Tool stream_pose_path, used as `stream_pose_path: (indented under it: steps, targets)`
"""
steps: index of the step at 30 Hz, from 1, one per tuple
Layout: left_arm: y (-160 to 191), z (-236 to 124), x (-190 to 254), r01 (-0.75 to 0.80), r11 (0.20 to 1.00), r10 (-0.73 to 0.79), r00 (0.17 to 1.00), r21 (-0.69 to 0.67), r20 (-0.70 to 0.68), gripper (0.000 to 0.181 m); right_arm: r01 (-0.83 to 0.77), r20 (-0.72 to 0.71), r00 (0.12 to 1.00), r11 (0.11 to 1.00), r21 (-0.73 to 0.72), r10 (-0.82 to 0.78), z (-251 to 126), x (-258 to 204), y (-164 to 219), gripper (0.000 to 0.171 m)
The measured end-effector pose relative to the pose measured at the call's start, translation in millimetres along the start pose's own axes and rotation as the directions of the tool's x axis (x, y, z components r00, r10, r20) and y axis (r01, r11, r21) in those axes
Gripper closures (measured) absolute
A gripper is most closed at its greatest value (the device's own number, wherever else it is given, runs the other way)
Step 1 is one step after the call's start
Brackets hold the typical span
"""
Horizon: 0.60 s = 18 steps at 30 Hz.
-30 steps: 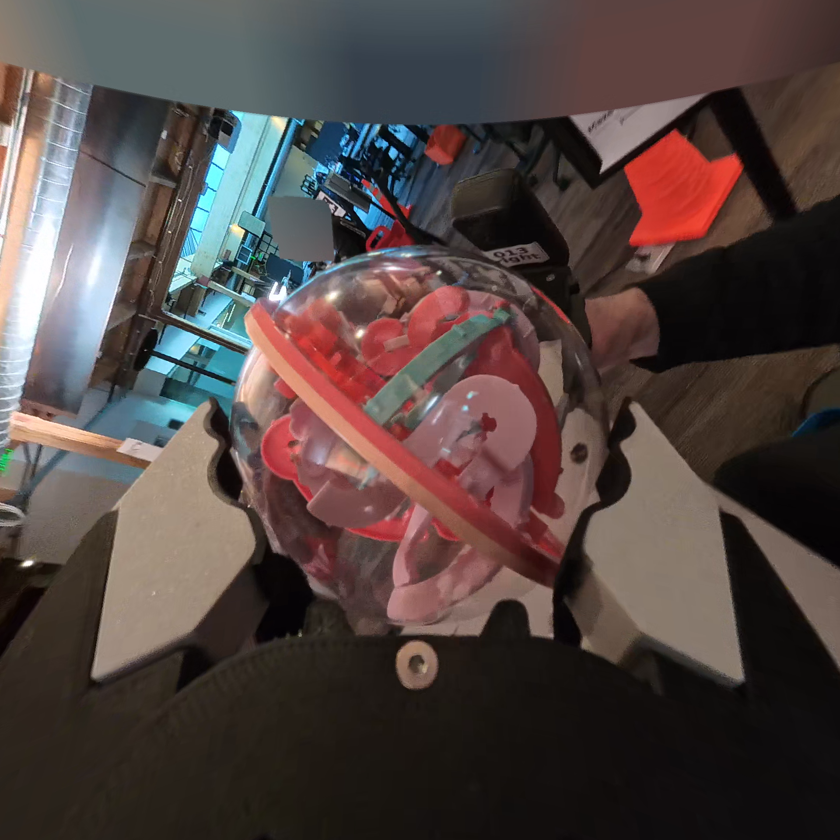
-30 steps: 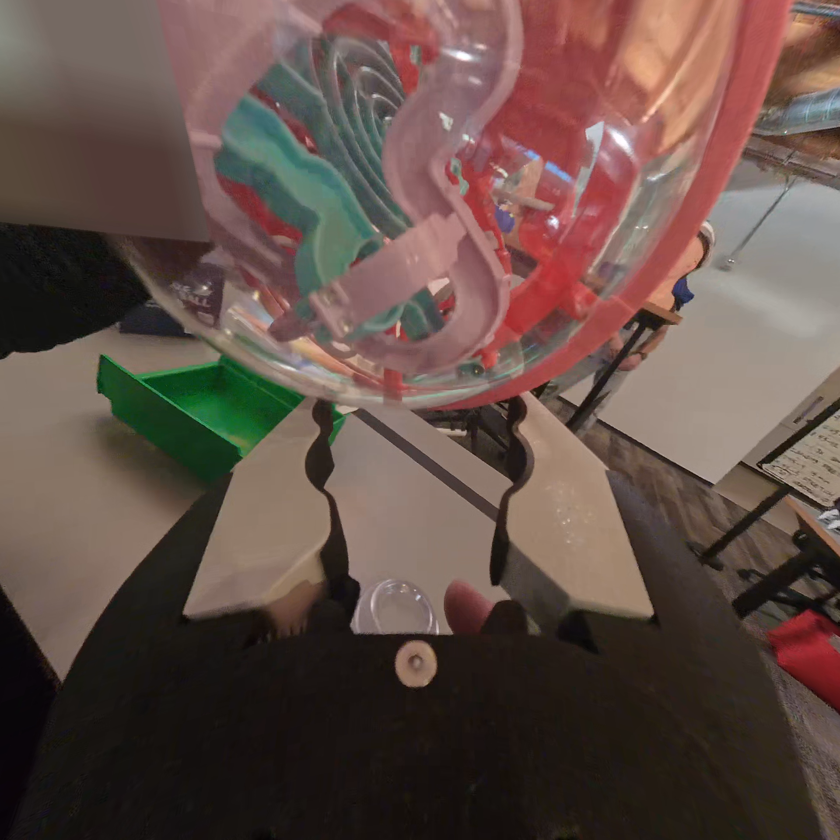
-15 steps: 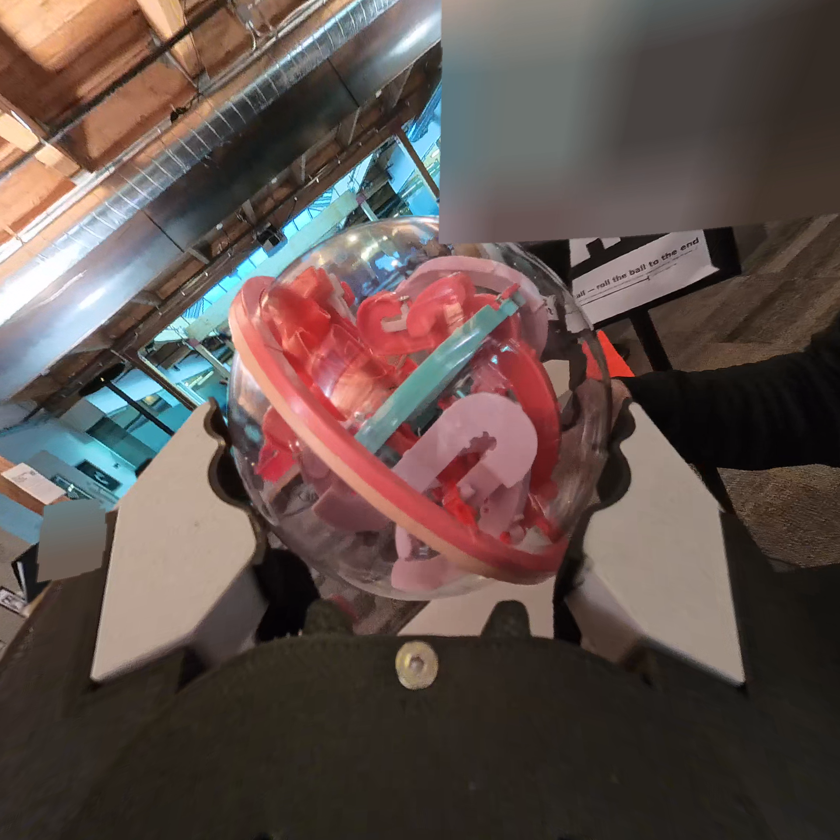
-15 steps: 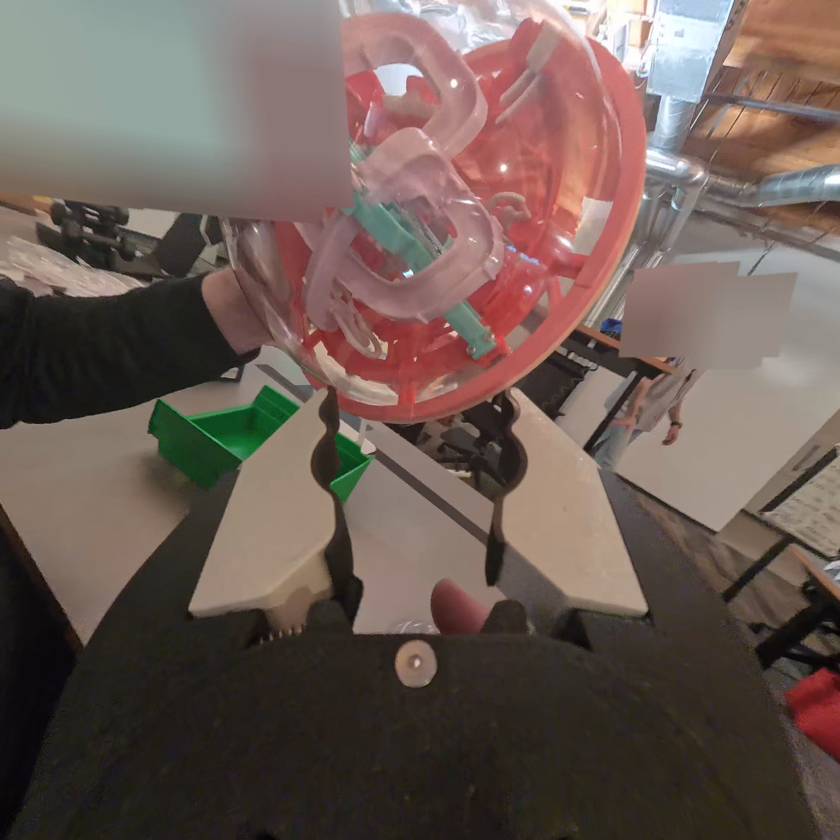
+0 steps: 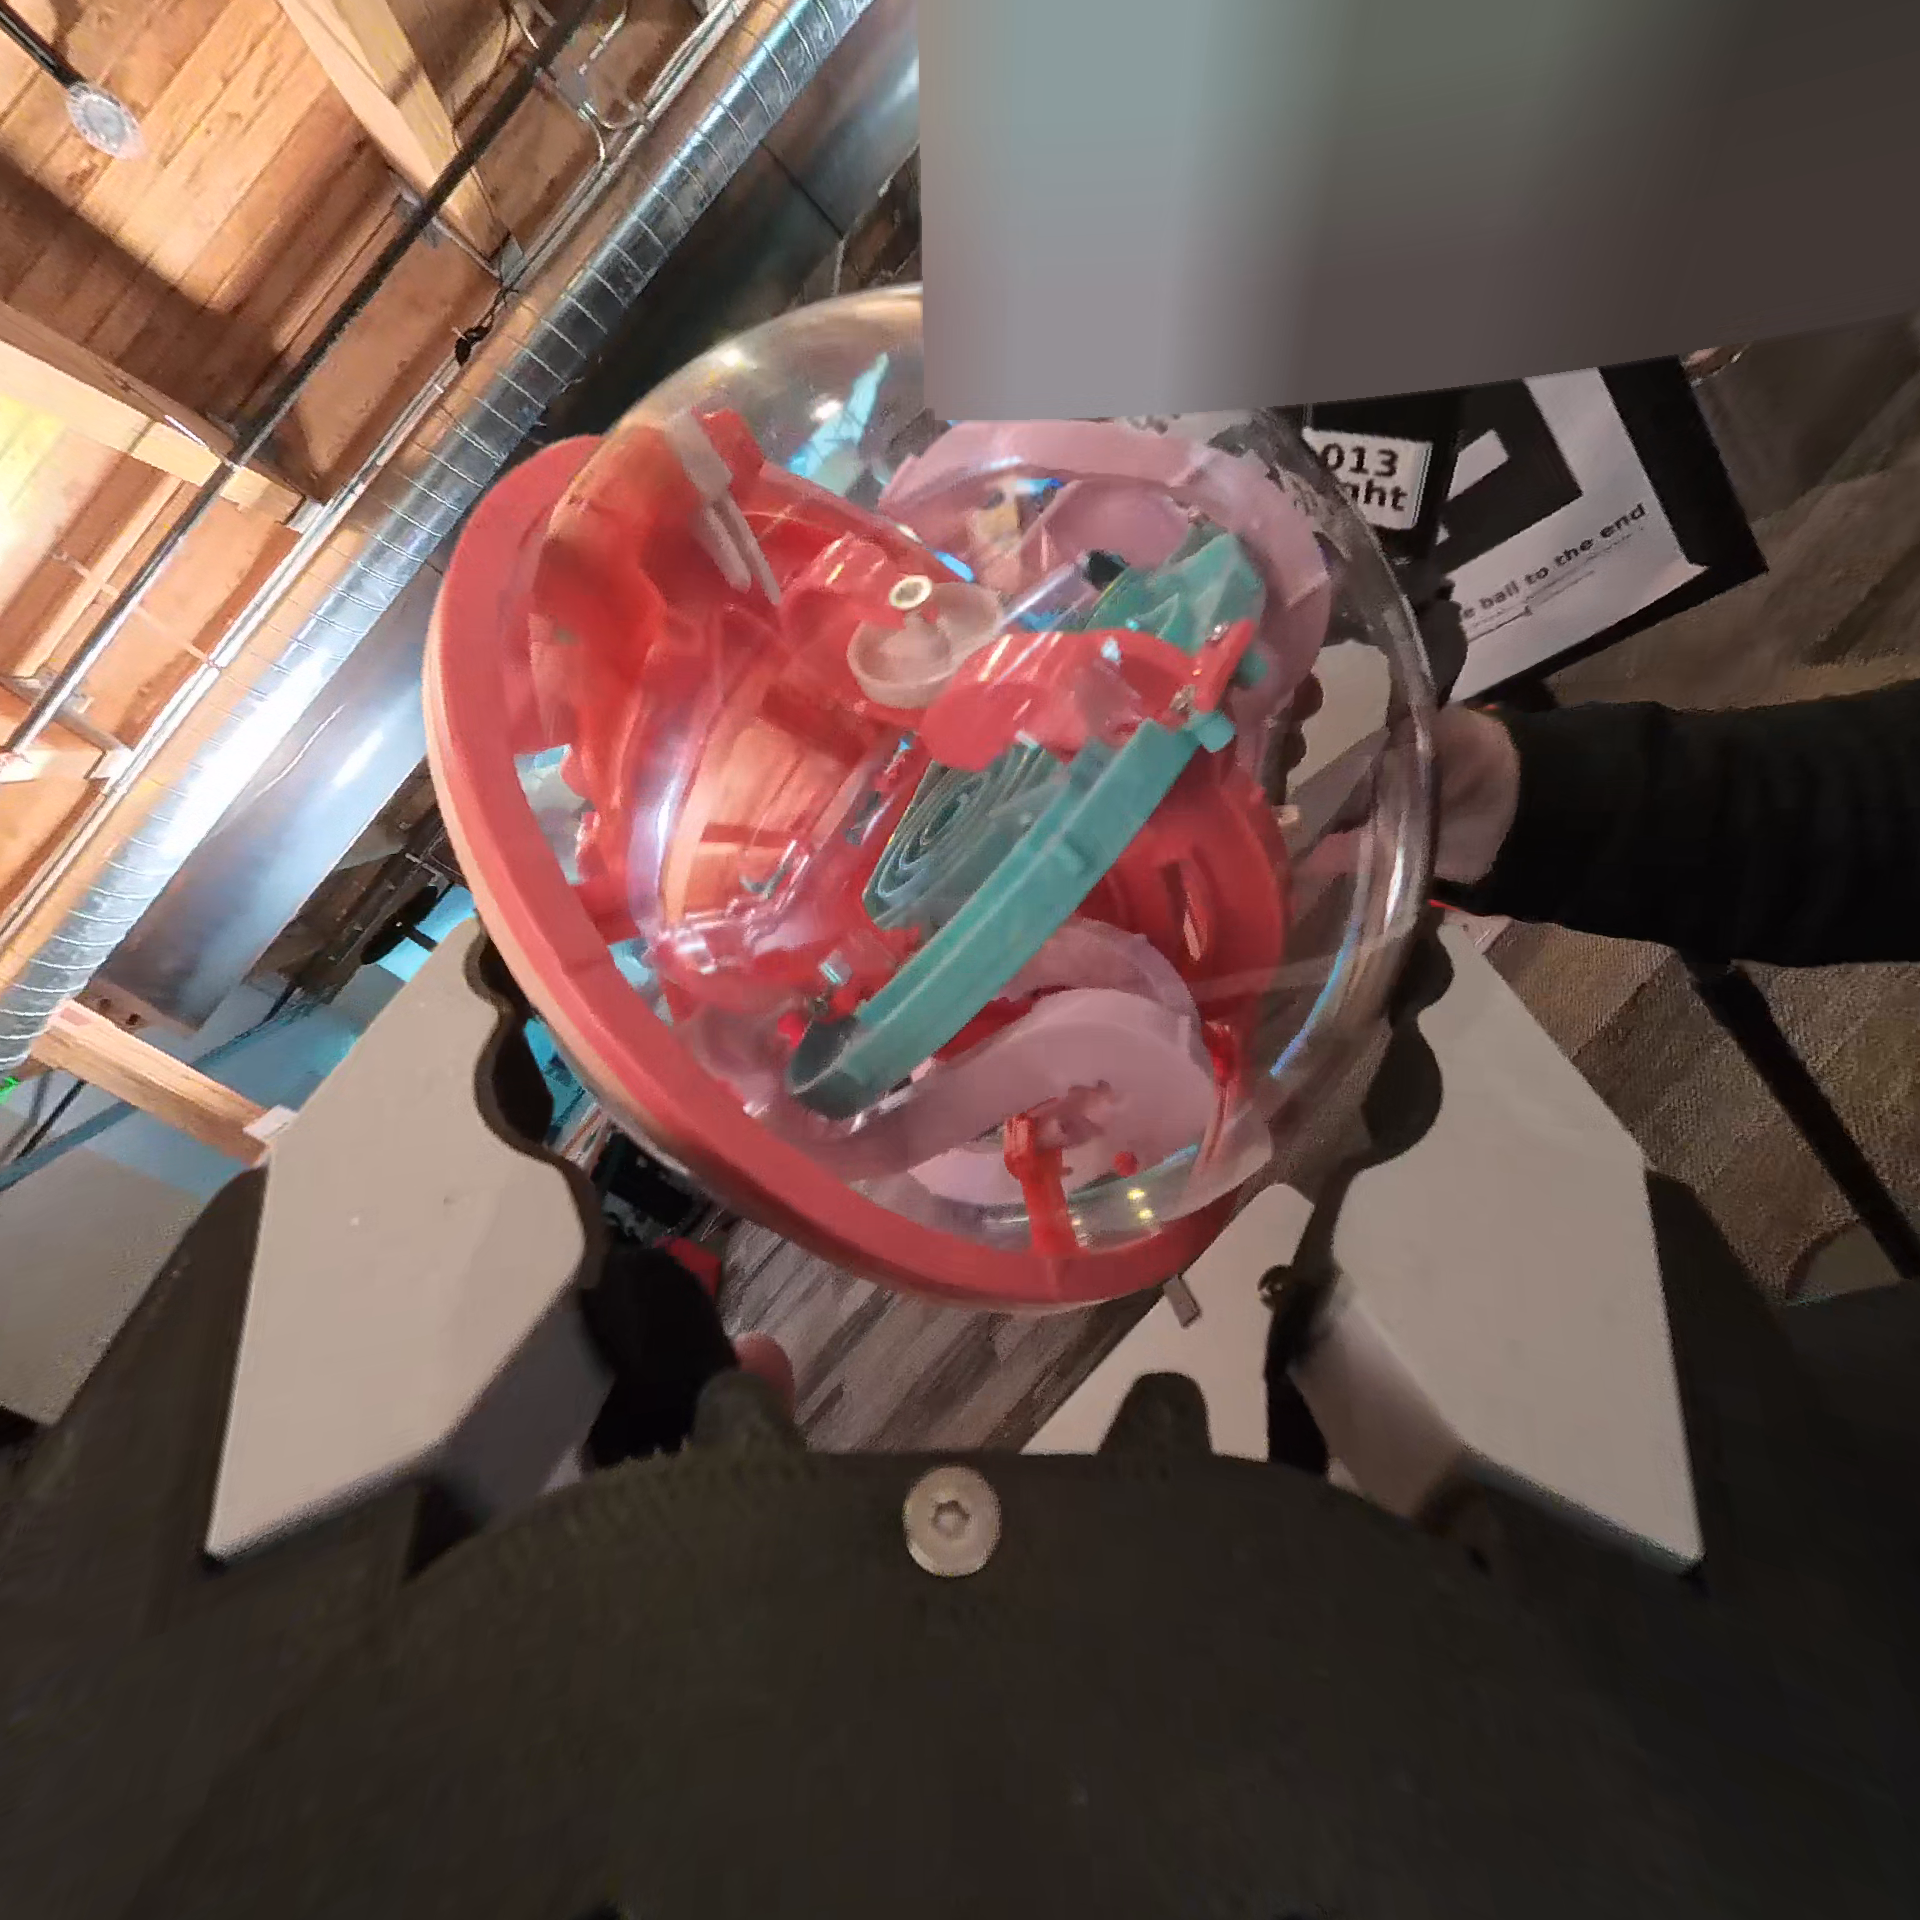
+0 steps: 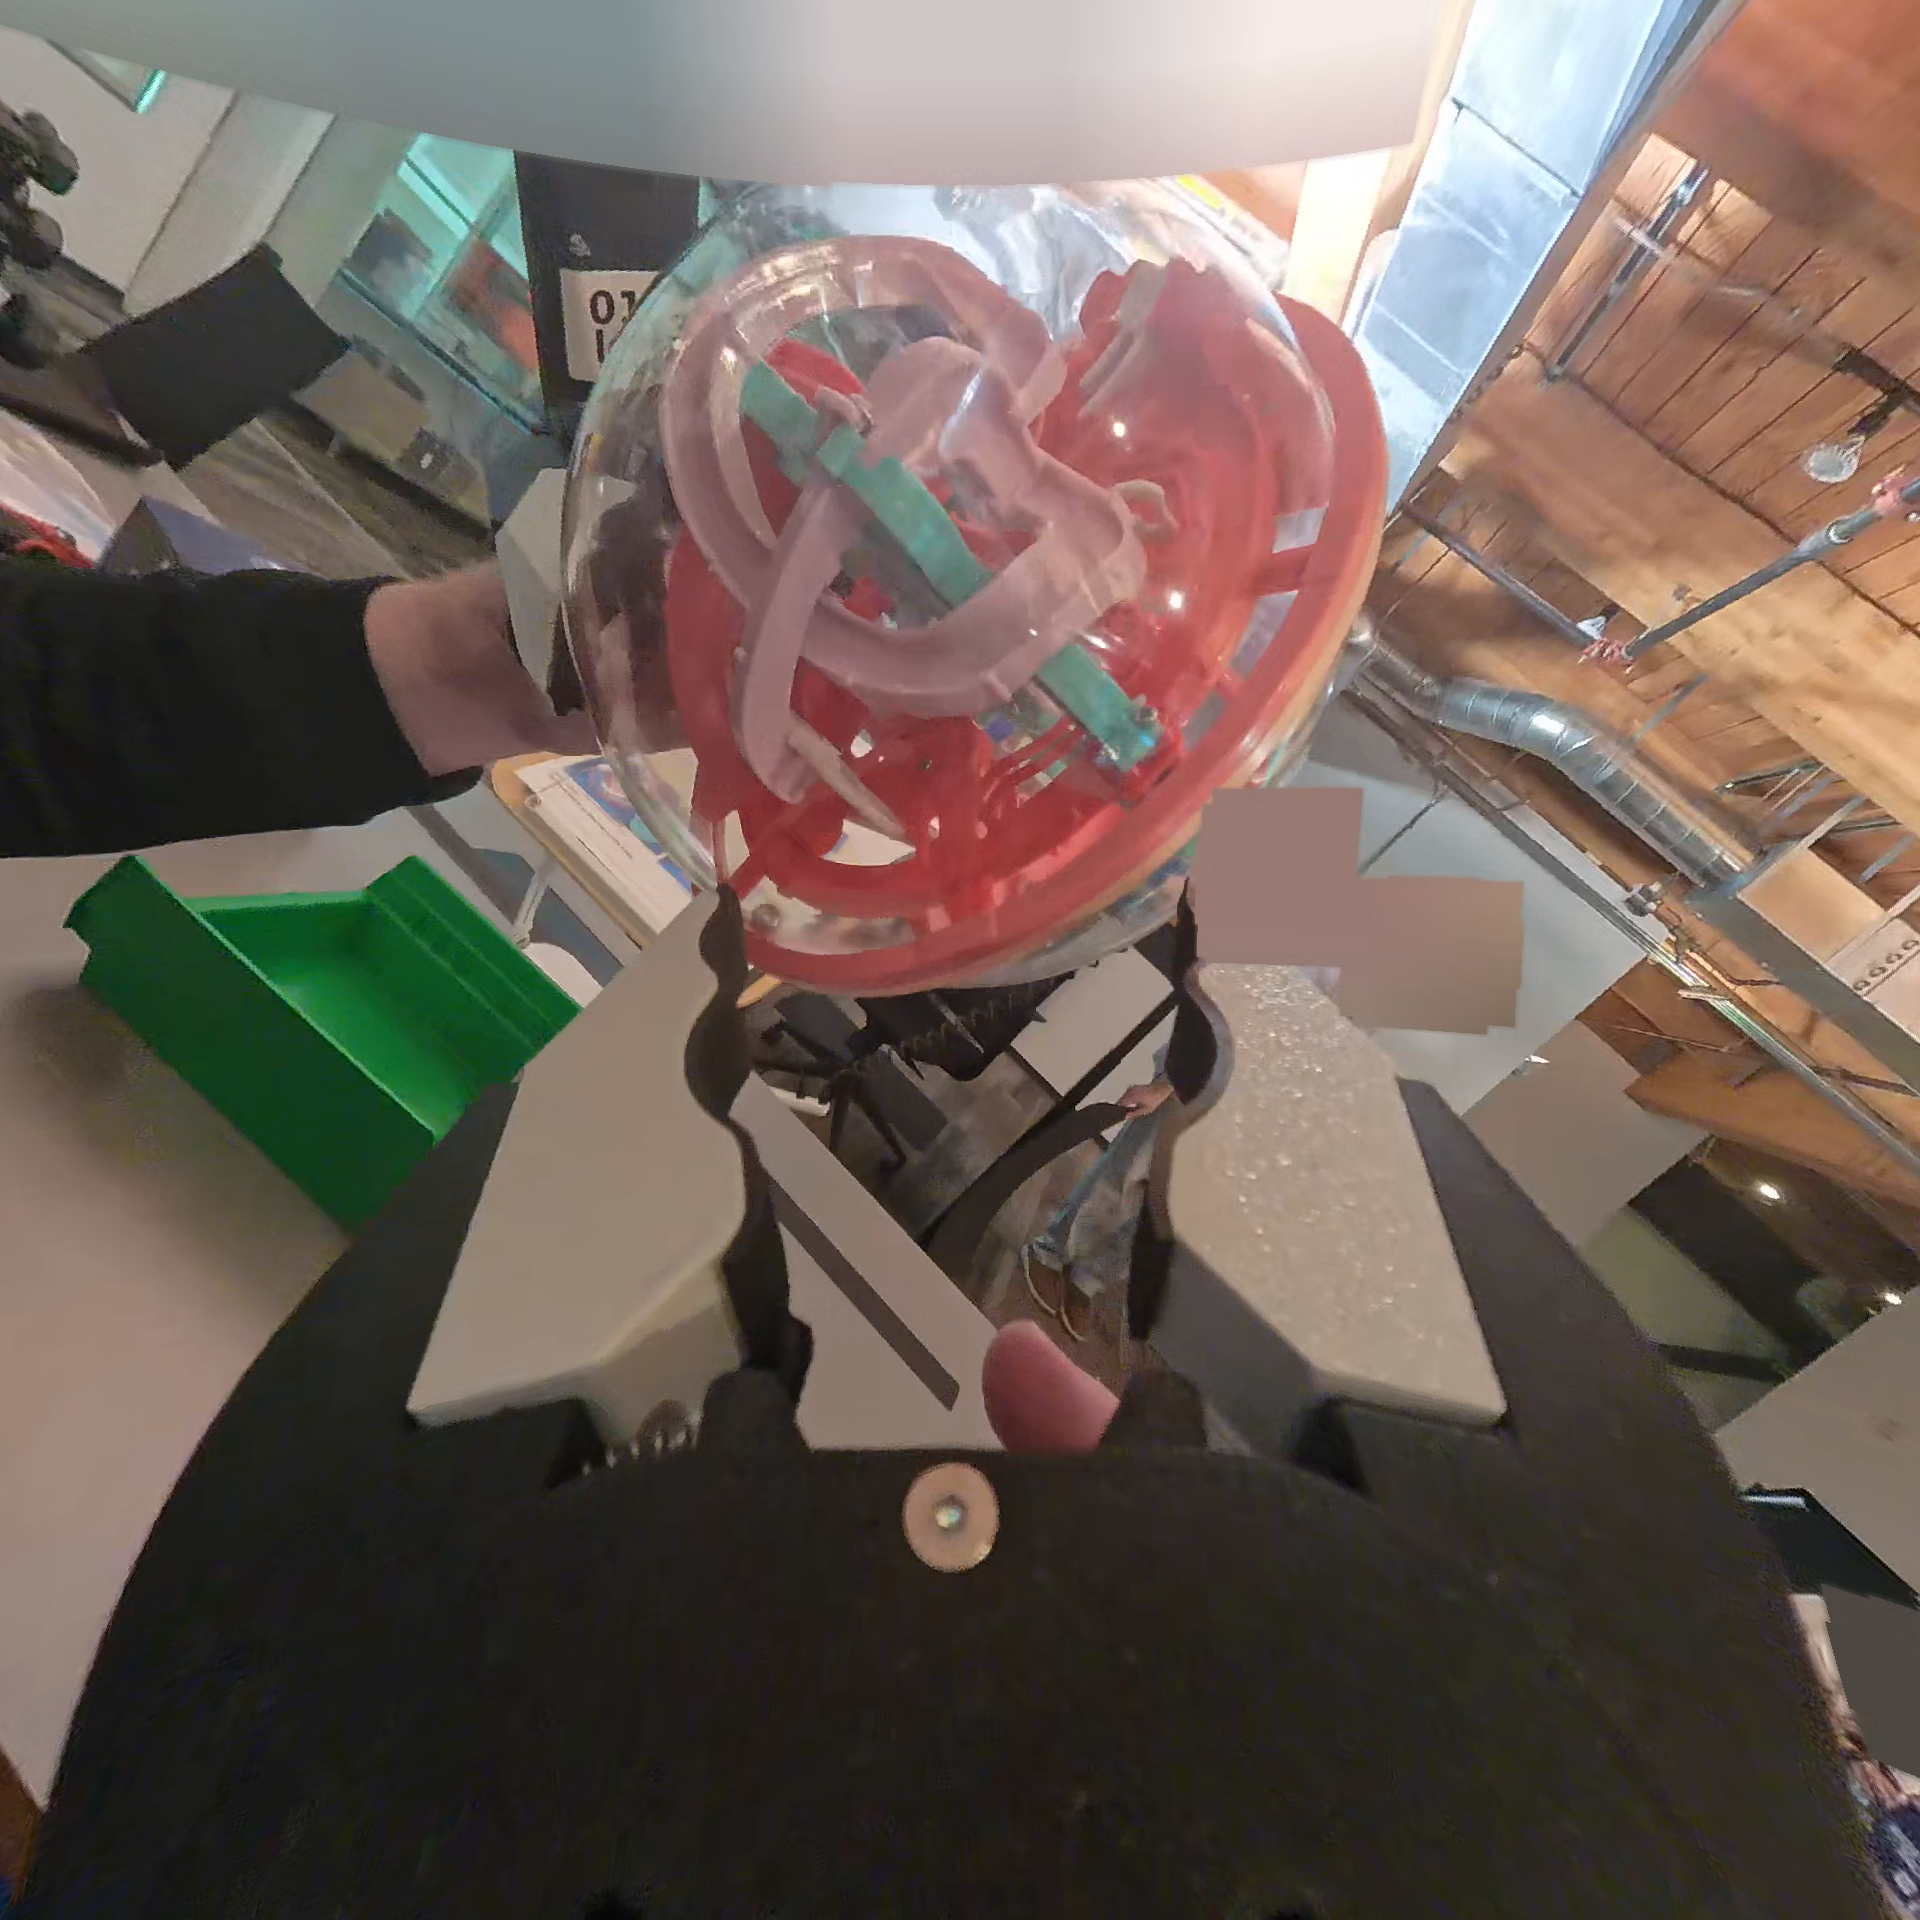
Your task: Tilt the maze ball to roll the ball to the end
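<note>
On the far left of the right wrist view a green bin (image 6: 301, 997) sits on the pale tabletop (image 6: 125, 1247), well below the action. The maze ball (image 5: 935, 831) is held up in the air, off the tabletop, between the two grippers. The left gripper (image 5: 951, 1039) has its jaws spread wide and pressed against the ball's two sides, cradling the clear shell. The right gripper (image 6: 951, 935) has its jaws partly apart, tips meeting the ball's lower edge by the red rim (image 6: 1340, 665); whether they truly pinch it I cannot tell. A sphere has no long axis, so the rim serves as reference: in the left wrist view it runs diagonally from upper left to lower right, the clear dome facing up and right, and the teal track (image 5: 1049, 904) slopes down toward the near left. The small ball may be the speck near the rim at the bottom (image 6: 767, 916), though that is uncertain. To do this step well, I would tilt slowly, both grippers turning together, with pauses so the ball settles rather than jumps its track.
</note>
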<state>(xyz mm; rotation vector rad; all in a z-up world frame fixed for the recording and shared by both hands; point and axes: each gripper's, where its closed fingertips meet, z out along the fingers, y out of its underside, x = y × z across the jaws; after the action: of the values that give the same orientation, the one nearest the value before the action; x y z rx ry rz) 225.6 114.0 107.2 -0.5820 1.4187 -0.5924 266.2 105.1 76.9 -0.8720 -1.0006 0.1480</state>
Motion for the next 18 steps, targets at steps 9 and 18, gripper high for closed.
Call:
stream_pose_path:
  steps: [9, 18]
  targets:
    - [-4, -16, 9, 0.095, 0.989, -0.098, 0.995, 0.112, 0.019, 0.024, -0.014, 0.046, 0.999, 1.0, 0.009, 0.014, 2, -15, -21, 0.09]
    - [-16, -26, 10, 0.073, 0.98, -0.081, 0.996, 0.187, 0.037, 0.024, 0.113, 0.065, 0.992, 0.992, -0.053, -0.109, 6, -19, -52, 0.09]
